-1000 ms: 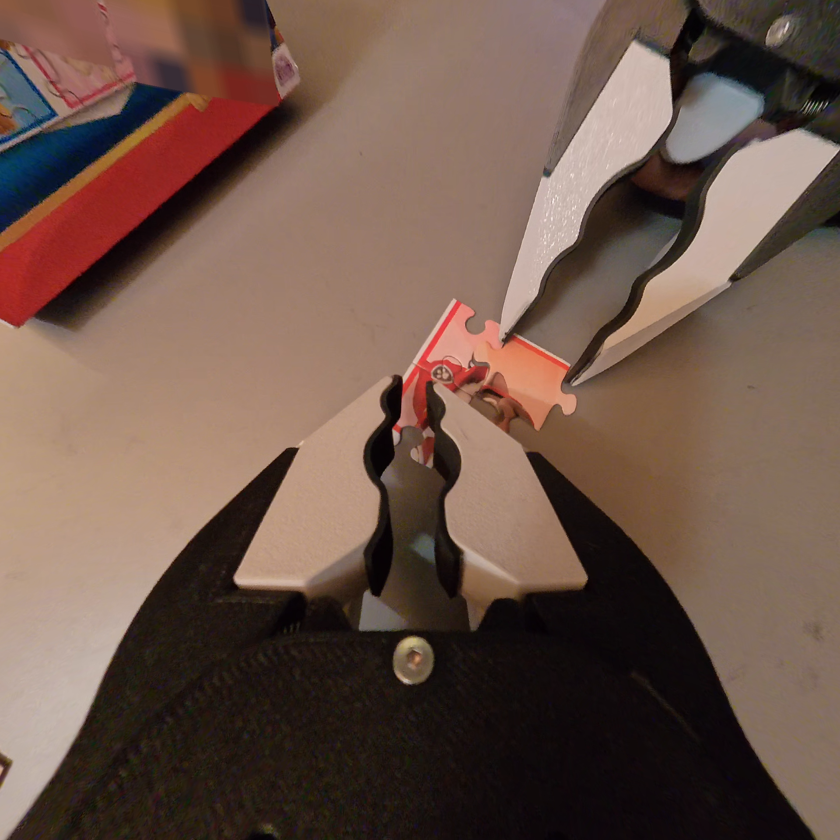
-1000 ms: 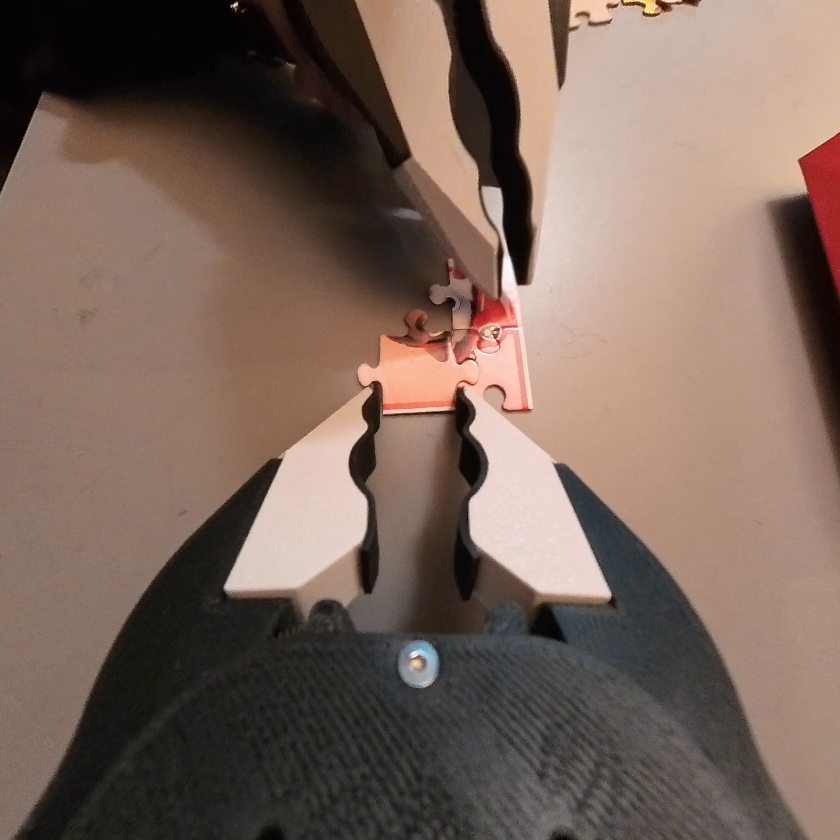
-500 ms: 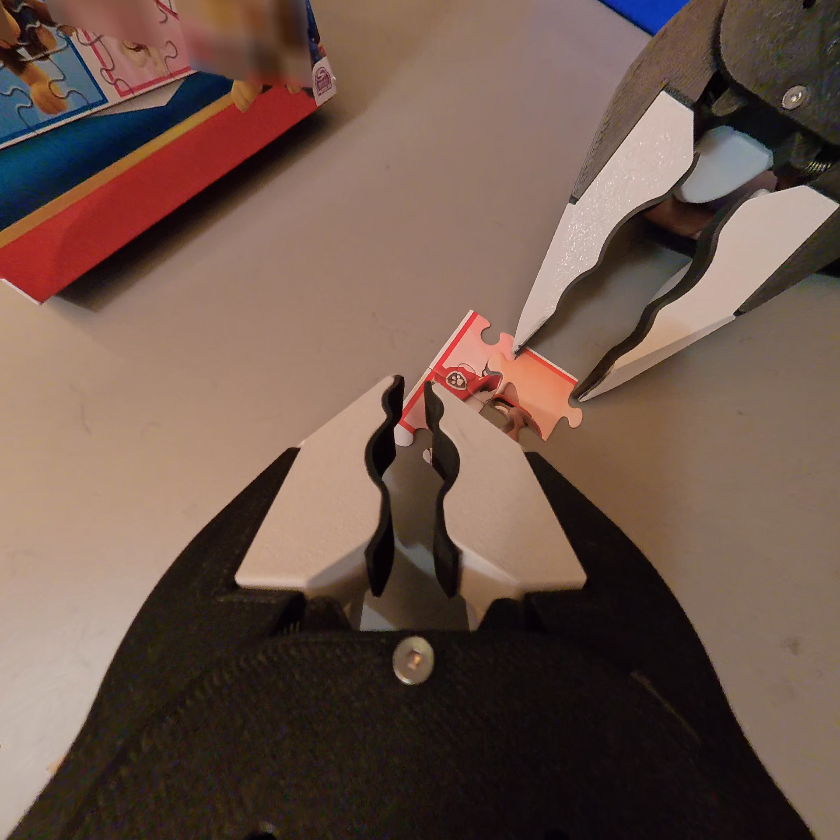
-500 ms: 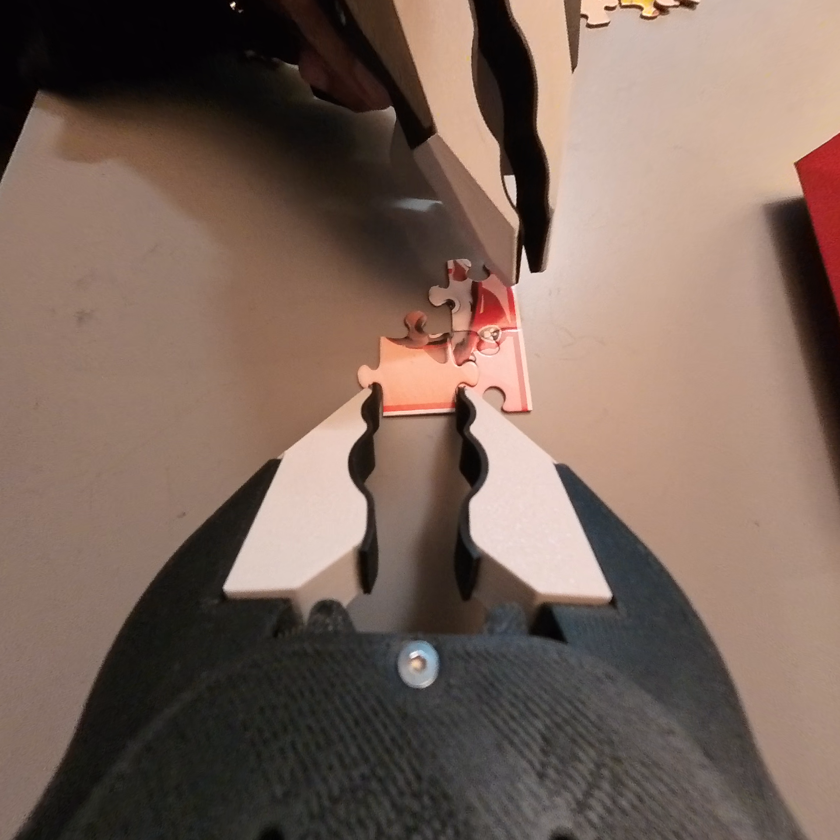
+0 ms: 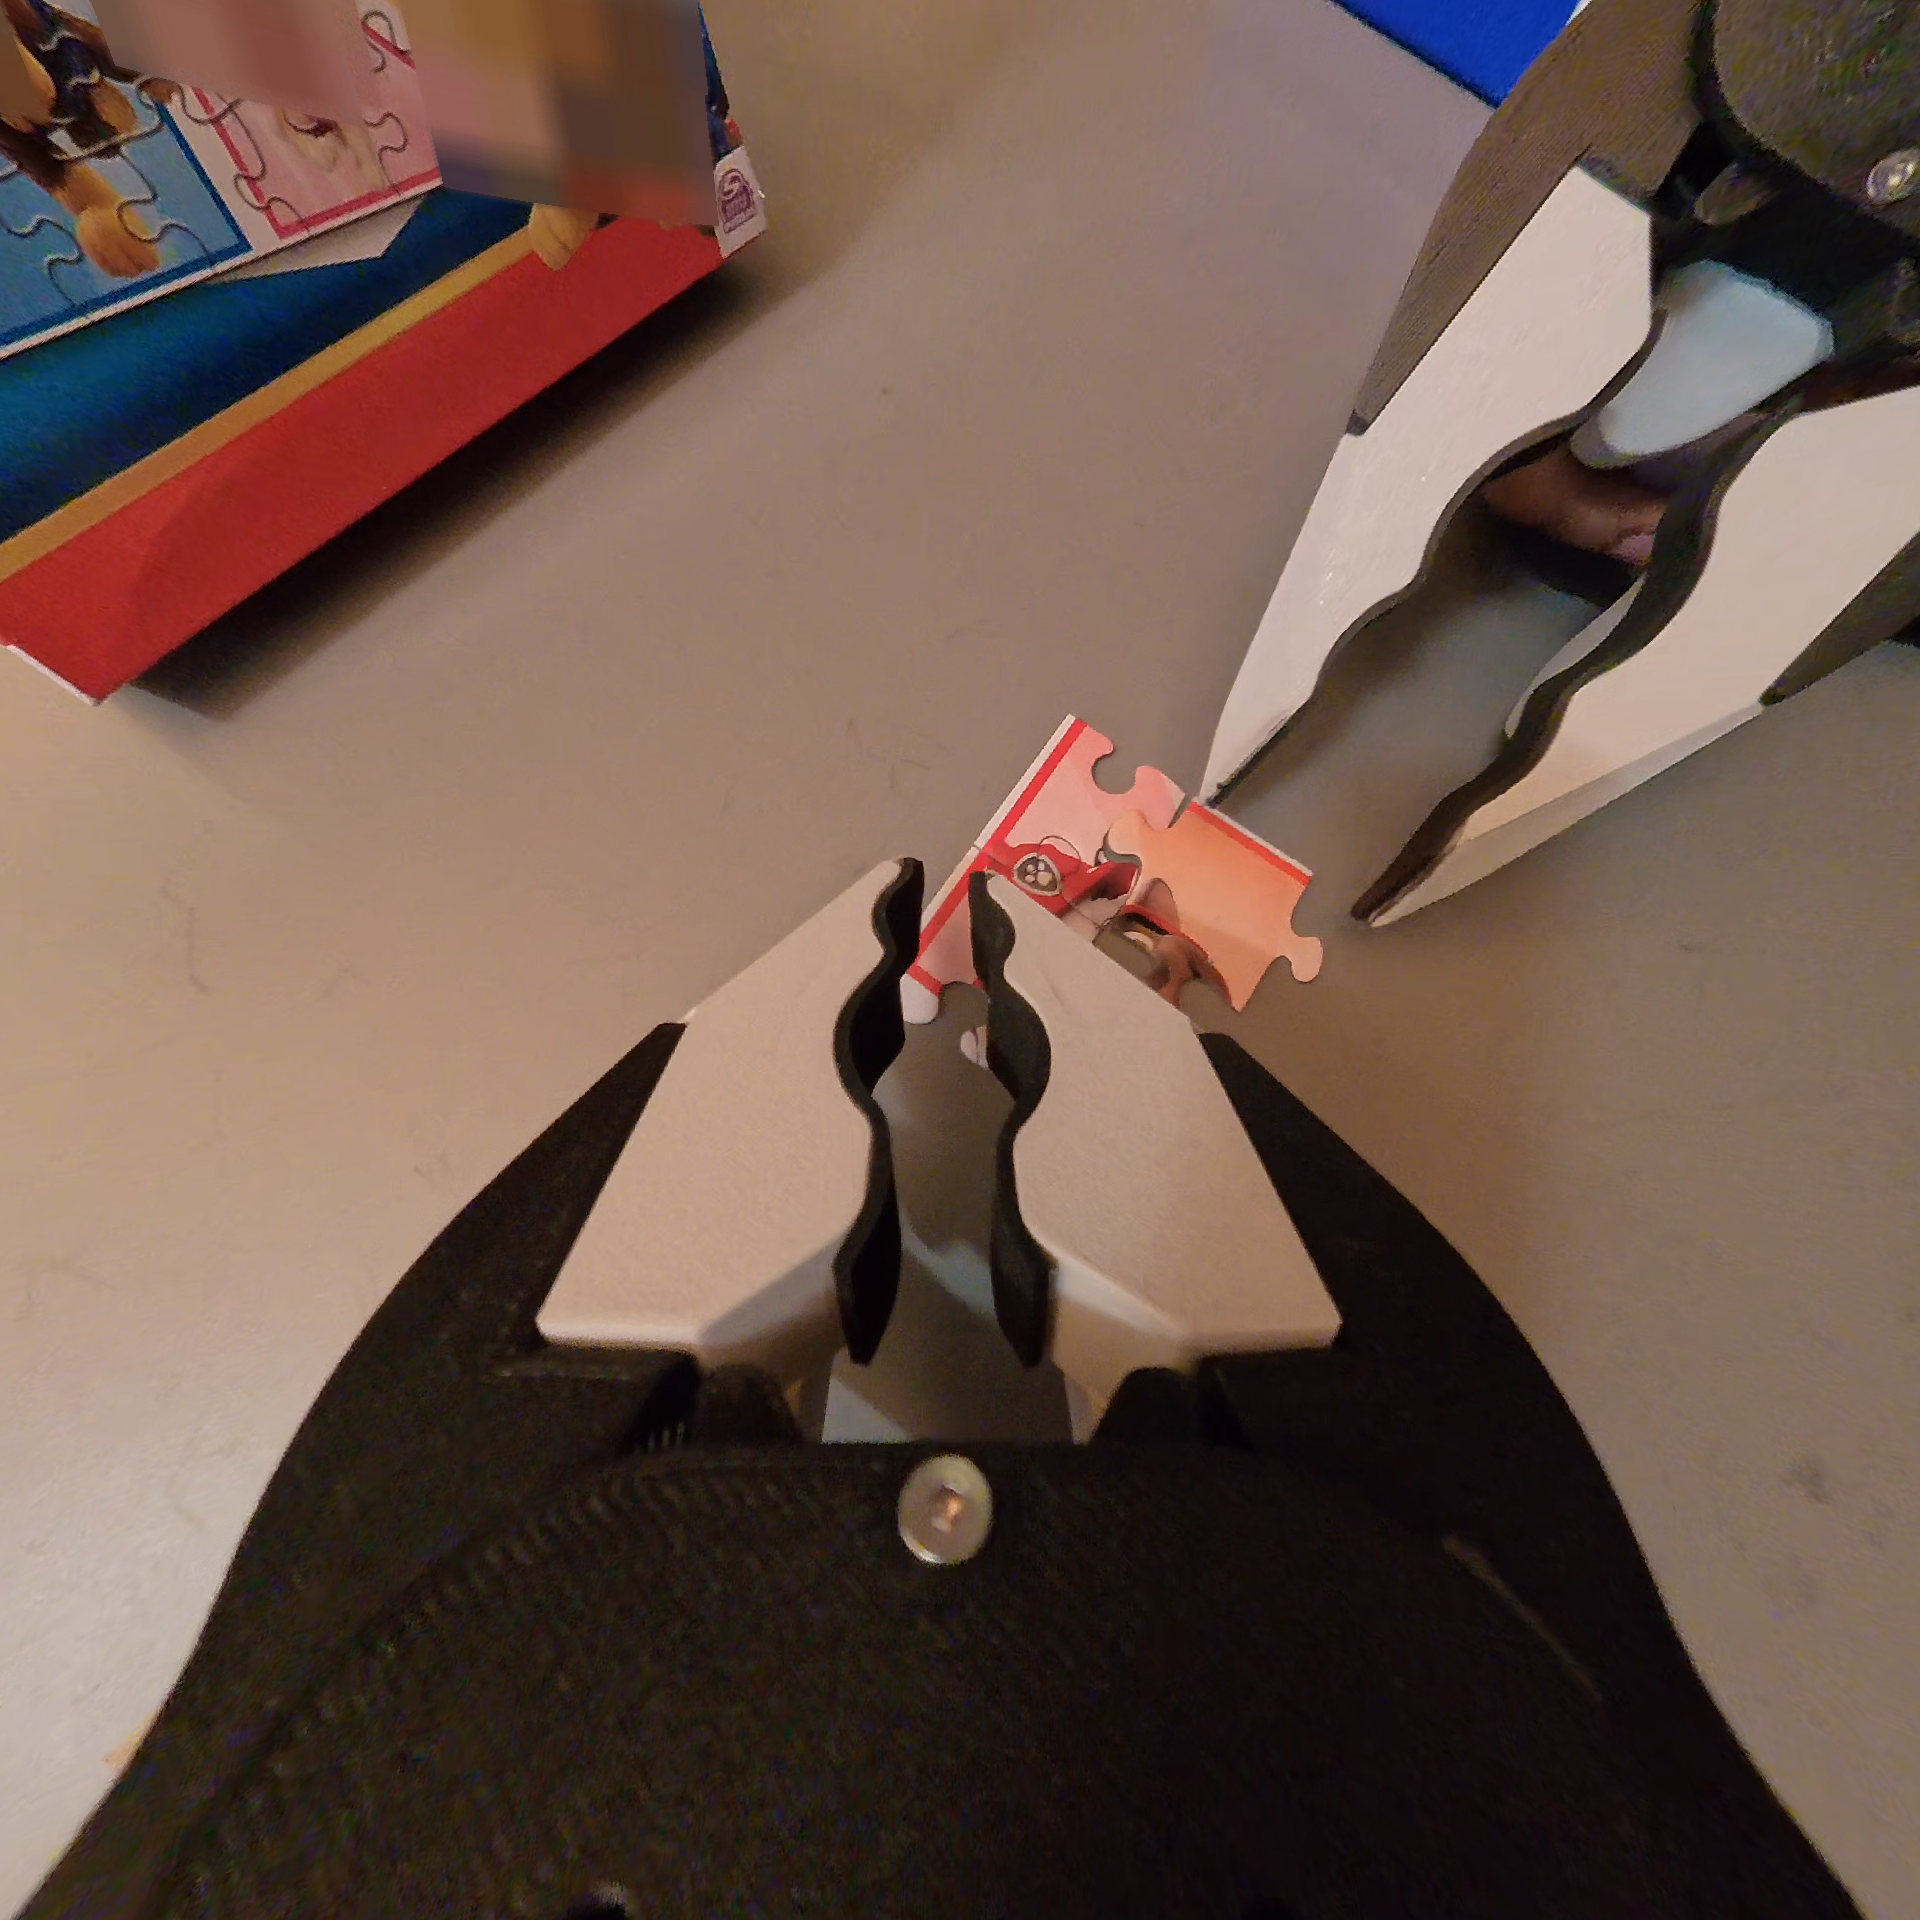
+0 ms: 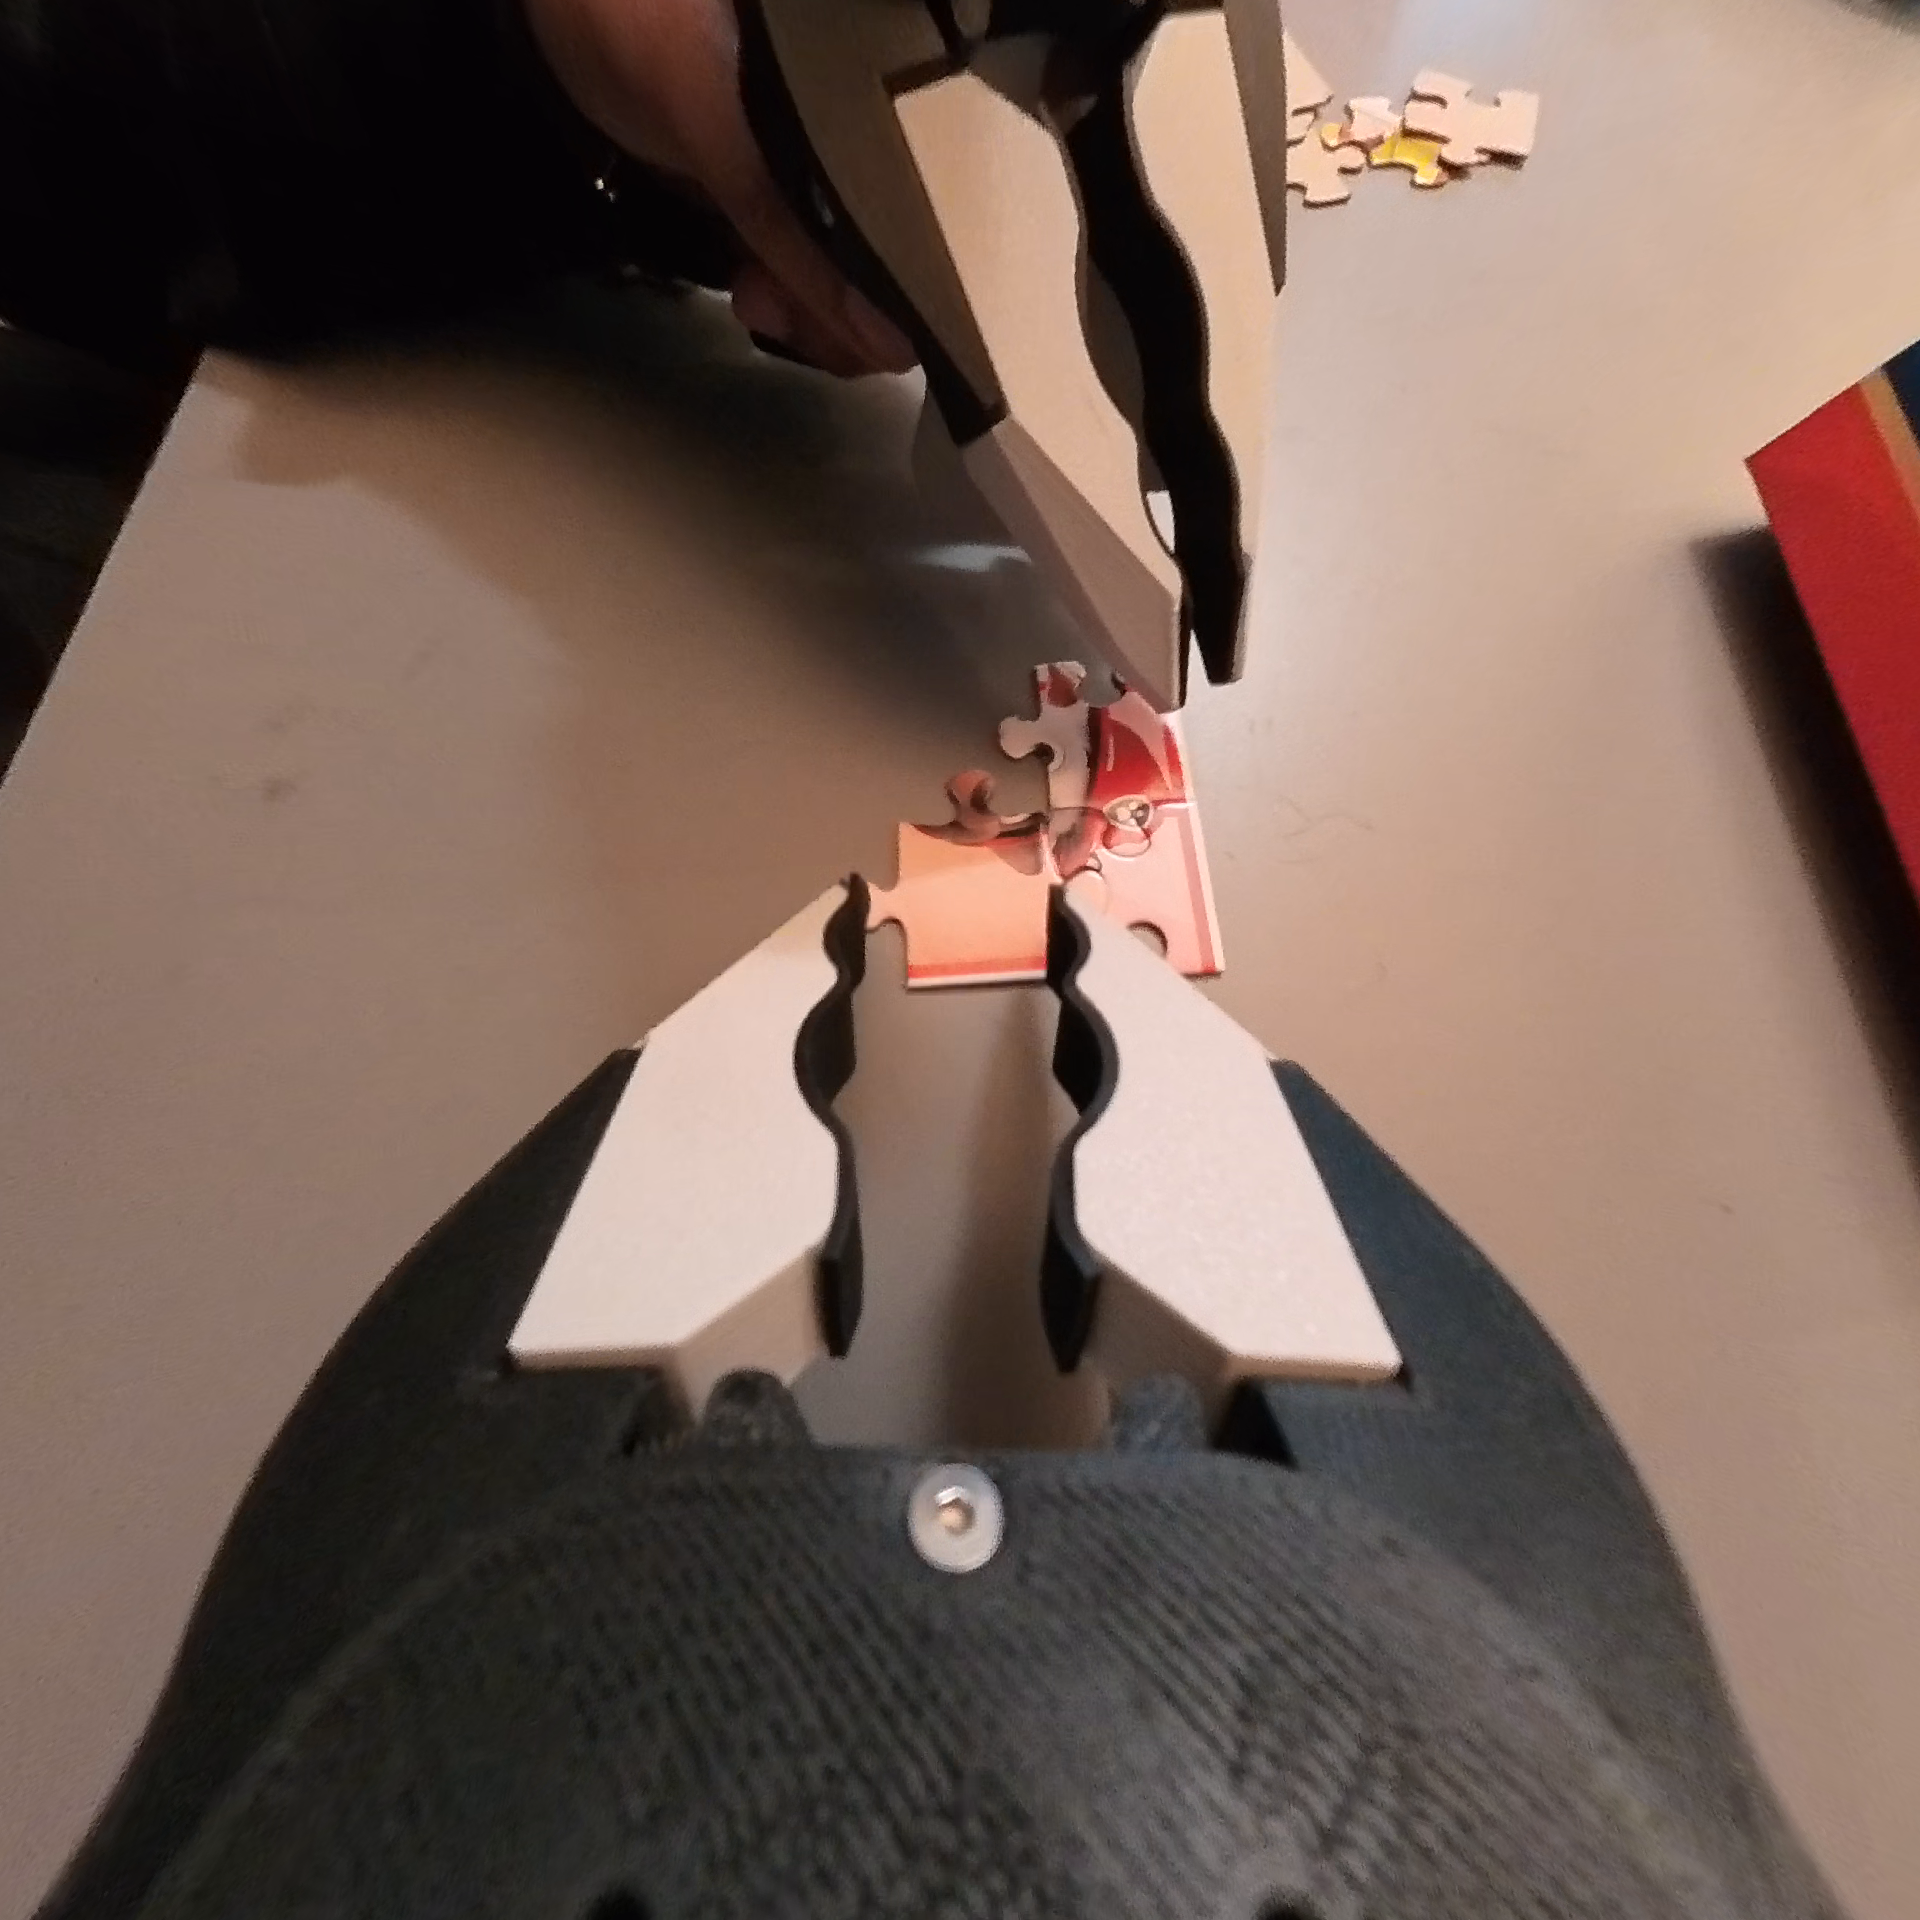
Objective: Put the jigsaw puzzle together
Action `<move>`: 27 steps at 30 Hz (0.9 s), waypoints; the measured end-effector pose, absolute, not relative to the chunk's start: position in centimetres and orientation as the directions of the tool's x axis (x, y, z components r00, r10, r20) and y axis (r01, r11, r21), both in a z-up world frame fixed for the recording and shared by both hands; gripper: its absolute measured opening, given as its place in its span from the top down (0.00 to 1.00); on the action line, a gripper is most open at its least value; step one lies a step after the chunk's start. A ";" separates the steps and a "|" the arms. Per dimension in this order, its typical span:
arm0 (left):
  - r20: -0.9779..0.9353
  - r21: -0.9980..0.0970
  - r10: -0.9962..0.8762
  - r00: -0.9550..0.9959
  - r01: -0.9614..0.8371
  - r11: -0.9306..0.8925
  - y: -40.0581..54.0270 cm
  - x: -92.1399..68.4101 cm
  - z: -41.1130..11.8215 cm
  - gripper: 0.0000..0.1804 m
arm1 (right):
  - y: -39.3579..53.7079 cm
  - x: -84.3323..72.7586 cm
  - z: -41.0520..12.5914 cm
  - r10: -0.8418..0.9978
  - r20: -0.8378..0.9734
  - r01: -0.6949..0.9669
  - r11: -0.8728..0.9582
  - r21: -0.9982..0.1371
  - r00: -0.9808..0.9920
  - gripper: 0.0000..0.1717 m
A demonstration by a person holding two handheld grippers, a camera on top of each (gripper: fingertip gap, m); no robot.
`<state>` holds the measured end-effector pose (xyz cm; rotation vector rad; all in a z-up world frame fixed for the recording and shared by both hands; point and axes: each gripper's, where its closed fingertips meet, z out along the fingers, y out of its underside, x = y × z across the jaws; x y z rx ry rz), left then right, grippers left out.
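Observation:
A small cluster of joined jigsaw pieces lies flat on the grey table. It has an orange piece and a red-and-white piece. My left gripper hovers over the cluster's near end, its tips almost together with a thin slit and nothing between them. In the right wrist view it hangs just above the red piece. My right gripper is open, its tips low at the bordered edge of the orange piece, not gripping it. It also shows in the left wrist view.
A red and blue puzzle box lies at the back left, also at the right edge of the right wrist view. Several loose pieces lie far off. A hand holds the left gripper. The table edge runs along the left. Some 6 cm of space lies between my two pairs of fingers.
My left gripper has lifted and drawn back from the pieces, its jaws narrowing a little. The right gripper has kept its tips at the orange piece's edge. The pieces stay flat on the table.

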<state>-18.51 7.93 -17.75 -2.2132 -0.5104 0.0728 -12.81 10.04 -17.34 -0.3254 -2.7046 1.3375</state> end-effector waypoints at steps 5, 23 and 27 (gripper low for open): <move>0.114 -0.753 0.378 0.919 0.328 -0.570 8.1 -18.2 -17.9 0.97 | 9.8 -12.8 -16.6 0.258 0.001 0.146 0.548 -0.824 -0.966 0.80; 0.114 -0.757 0.375 0.920 0.325 -0.567 8.1 -18.2 -17.9 0.97 | 10.0 -13.1 -16.7 0.293 0.018 0.151 0.542 -0.826 -0.956 0.77; 0.116 -0.754 0.369 0.922 0.323 -0.572 8.2 -18.0 -18.0 0.97 | 9.9 -13.4 -16.9 0.307 0.018 0.159 0.539 -0.827 -0.952 0.73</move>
